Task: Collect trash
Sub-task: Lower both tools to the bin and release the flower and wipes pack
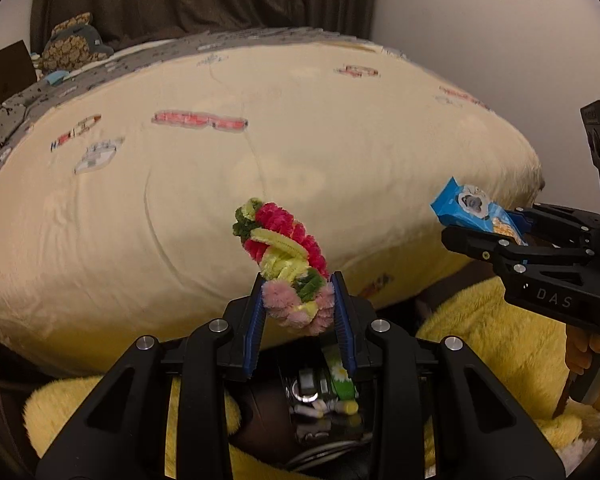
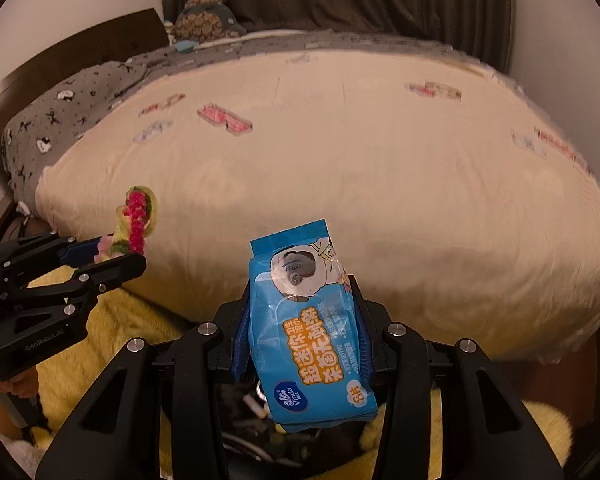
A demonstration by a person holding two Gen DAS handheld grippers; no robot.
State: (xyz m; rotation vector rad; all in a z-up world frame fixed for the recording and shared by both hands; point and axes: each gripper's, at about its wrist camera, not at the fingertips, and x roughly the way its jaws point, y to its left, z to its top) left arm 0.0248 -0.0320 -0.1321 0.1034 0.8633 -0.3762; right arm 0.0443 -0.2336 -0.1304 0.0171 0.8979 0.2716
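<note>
We carry both finds over the dark bin (image 1: 324,404) below: left gripper (image 1: 300,300) fingers clamp the pipe-cleaner wreath (image 1: 288,256), right gripper (image 2: 300,320) fingers clamp the wet-wipes pack (image 2: 308,320); centre each before letting go.

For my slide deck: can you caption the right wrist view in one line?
Right gripper clamps a blue wet-wipe pack above the cream bed cover; left gripper holds a pipe-cleaner wreath.

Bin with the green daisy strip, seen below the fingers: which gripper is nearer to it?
Cannot tell: each wrist view shows the dark bin under its own gripper. Left gripper holds the fuzzy pink-yellow-green pipe-cleaner wreath; right gripper holds the blue wet-wipe packet.
</note>
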